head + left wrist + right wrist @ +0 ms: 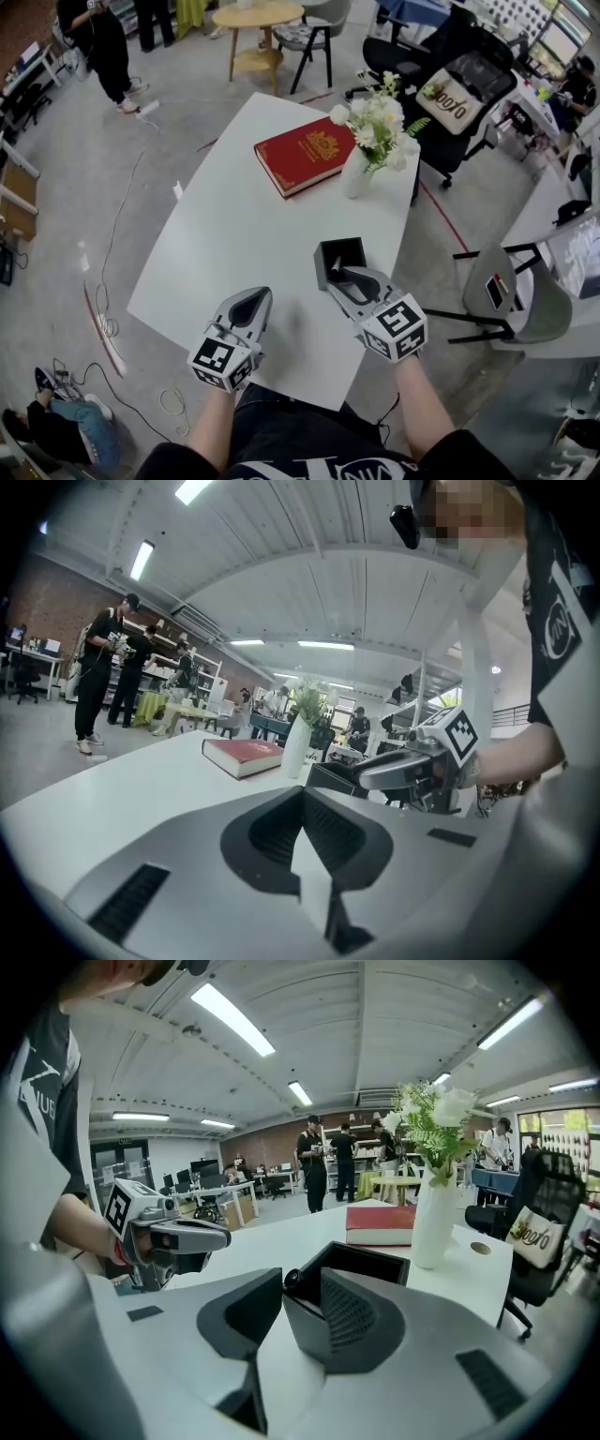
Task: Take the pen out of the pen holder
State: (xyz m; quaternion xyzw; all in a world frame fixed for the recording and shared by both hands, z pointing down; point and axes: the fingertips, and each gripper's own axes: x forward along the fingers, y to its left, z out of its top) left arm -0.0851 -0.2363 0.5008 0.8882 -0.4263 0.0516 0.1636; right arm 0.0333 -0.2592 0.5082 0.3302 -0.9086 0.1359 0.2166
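Note:
The black square pen holder (341, 246) (370, 1262) stands on the white table (234, 244), near its right edge. My right gripper (339, 275) (286, 1283) is at the holder's near side. Its jaws stand a little apart. The round black end of the pen (292, 1280) shows between their tips, close against the right jaw, and the rest of the pen is hidden. My left gripper (256, 295) (302, 803) rests low over the table to the left, apart from the holder. Its pads meet with nothing between them.
A red book (306, 155) lies at the table's far side beside a white vase of flowers (357, 173). A grey chair (511, 295) stands right of the table and a black office chair (450, 94) beyond it. People stand far off at the back left.

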